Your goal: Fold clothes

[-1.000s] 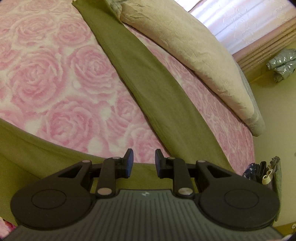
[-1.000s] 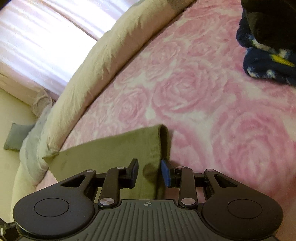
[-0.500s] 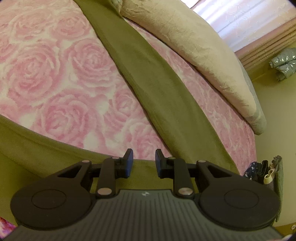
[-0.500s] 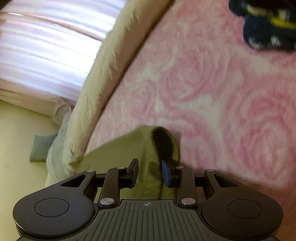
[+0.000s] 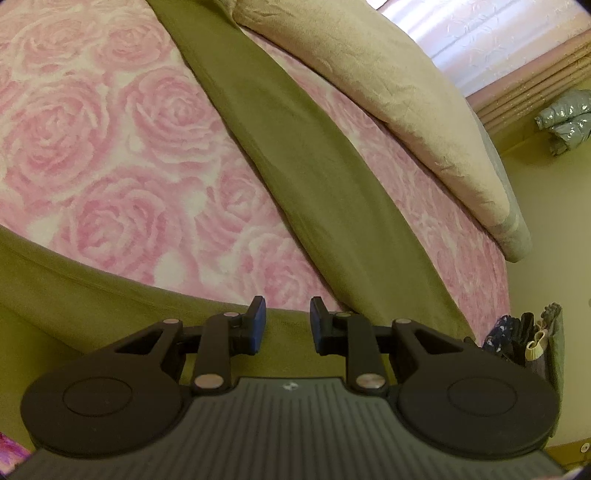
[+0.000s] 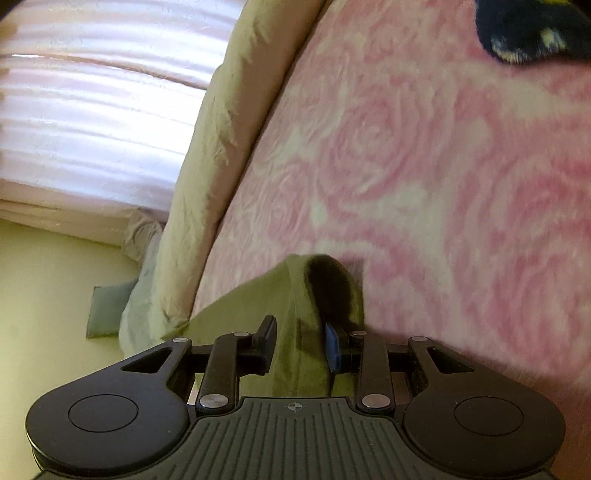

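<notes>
An olive green pair of trousers (image 5: 314,177) lies on a pink rose-patterned bedspread (image 5: 92,147). One leg runs diagonally up the left wrist view; another part stretches along the lower left under my left gripper (image 5: 284,321), which is open just above the cloth. In the right wrist view the leg's cuff (image 6: 314,295) is lifted off the bedspread (image 6: 443,184), its dark opening showing. My right gripper (image 6: 301,345) has the cuff's fabric between its fingers with a gap left between the pads.
A beige duvet (image 5: 388,92) lies rolled along the bed's far edge, also in the right wrist view (image 6: 221,147). A dark blue patterned garment (image 6: 532,33) sits at the top right. A pouch of small items (image 5: 528,339) hangs at the bed's side. Pink curtains (image 6: 92,110) behind.
My right gripper has lifted the cuff off the bedspread and tilted, so the dark garment slid to the top edge. The left gripper shifted slightly forward over the cloth.
</notes>
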`<action>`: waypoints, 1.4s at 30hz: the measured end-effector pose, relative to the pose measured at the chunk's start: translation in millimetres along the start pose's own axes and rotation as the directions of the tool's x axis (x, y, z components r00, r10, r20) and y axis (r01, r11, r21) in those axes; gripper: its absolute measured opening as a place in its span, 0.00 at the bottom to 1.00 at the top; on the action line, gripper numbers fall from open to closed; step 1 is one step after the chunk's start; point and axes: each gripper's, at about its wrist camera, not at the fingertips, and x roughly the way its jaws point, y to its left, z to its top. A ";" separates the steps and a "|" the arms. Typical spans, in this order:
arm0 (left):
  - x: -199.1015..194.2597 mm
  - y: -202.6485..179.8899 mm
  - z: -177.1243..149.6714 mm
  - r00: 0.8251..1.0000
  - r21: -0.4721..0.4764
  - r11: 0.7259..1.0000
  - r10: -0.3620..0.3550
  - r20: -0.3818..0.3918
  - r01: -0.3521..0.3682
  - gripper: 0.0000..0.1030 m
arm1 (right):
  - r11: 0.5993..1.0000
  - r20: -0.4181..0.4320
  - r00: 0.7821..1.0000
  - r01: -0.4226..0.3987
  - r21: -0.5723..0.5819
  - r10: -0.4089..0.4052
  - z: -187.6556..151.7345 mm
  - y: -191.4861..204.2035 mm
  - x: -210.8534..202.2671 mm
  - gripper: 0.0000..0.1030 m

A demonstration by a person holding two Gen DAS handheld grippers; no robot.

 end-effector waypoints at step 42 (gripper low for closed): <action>5.9 -18.0 -18.3 1.000 0.031 0.999 0.015 -0.009 -0.015 0.19 | 0.903 0.040 0.945 0.323 -0.283 -0.326 -78.0 46.0 -39.4 0.00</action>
